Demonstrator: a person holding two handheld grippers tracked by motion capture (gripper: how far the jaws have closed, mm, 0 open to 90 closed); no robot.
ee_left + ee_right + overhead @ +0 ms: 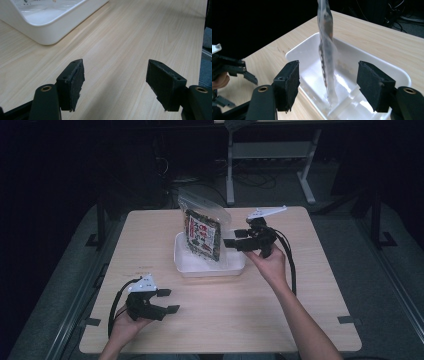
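Bag (204, 234) of printed packets, clear plastic, standing upright on edge in the white tray (186, 265) at the middle of the table (300, 290), leaning toward the far side, probably propped by the tray wall. Right gripper (231, 243) just right of it, jaws wide, the bag's thin edge between them without touching, seemingly lined up for a pinch. Left gripper (168, 301) low over the near left of the table, jaws wide and holding nothing, apparently waiting clear.
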